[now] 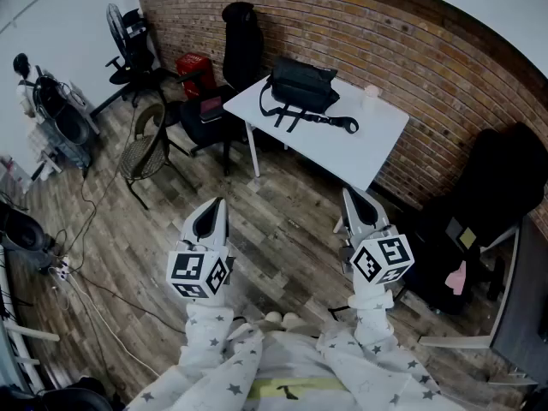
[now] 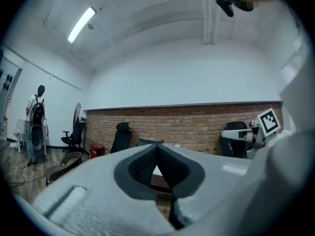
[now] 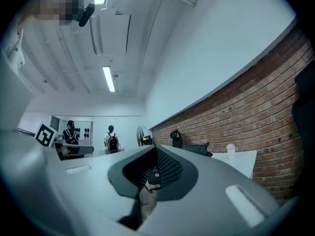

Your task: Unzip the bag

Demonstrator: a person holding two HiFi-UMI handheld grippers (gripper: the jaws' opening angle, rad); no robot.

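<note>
The black bag (image 1: 301, 88) is being held up by the white counter (image 1: 377, 139), far from the left hand-held gripper (image 1: 217, 207) and right hand-held gripper (image 1: 348, 197), both being held shut and empty. It looks soft and floppy, so its zip tab should be pinched.

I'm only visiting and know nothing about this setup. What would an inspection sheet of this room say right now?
Surface: white table, bare apart from two things.
Job's things: black bag lies on the table, its strap trailing across the top; the zip's state is too small to tell.
Clutter: small pale cup on the table beside the bag; red container by the chairs.
Grippers: left hand-held gripper and right hand-held gripper both shut, empty, held over the floor short of the table.
Cables: cable lying loose on the floor at left.
Surroundings: brick wall, wooden floor, black office chair, fan.
</note>
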